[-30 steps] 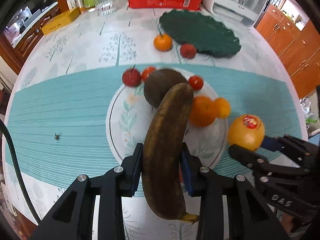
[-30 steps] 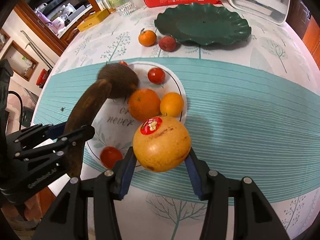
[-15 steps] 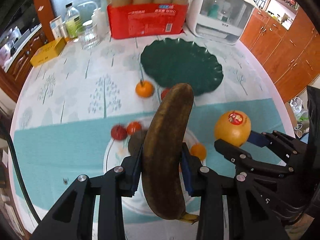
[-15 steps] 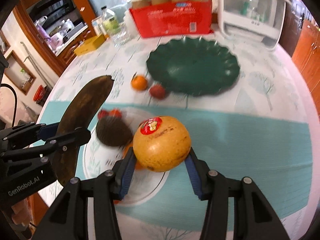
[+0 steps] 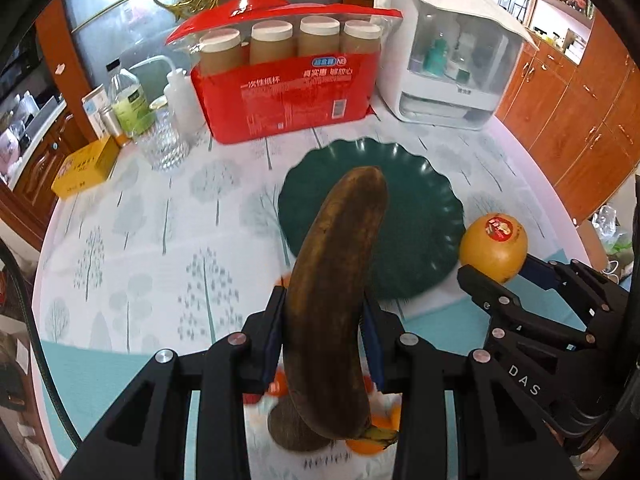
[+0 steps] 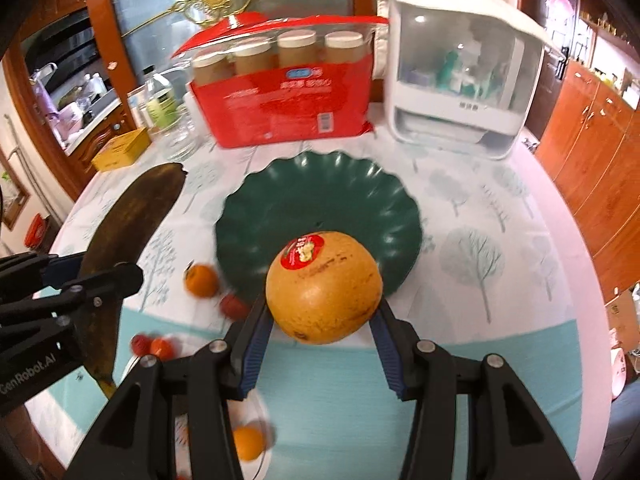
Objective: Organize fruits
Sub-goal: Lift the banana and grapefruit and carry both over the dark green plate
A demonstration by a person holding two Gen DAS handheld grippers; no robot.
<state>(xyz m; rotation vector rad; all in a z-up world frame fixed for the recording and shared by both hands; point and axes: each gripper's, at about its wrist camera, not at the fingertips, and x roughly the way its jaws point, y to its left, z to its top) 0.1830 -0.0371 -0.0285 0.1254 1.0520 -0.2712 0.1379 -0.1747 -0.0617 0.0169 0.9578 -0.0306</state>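
Note:
My left gripper (image 5: 324,320) is shut on a brown overripe banana (image 5: 336,292) and holds it above the table, its tip over the near rim of the dark green scalloped plate (image 5: 416,216). My right gripper (image 6: 320,332) is shut on a large yellow-orange fruit with a red sticker (image 6: 324,284), held over the near edge of the green plate (image 6: 320,204). The banana (image 6: 124,232) and the left gripper (image 6: 92,276) show at the left of the right wrist view. The right gripper (image 5: 492,272) with its fruit (image 5: 494,246) shows at the right of the left wrist view.
A white plate (image 6: 262,412) with an orange (image 6: 248,442) lies below the grippers. A small orange (image 6: 202,280) and red fruits (image 6: 234,306) lie by the green plate. A red pack of cups (image 5: 284,92), a white appliance (image 5: 452,64), bottles and a yellow box (image 5: 86,168) stand behind.
Both grippers have risen and moved forward from over the white plate toward the green plate, each still holding its fruit.

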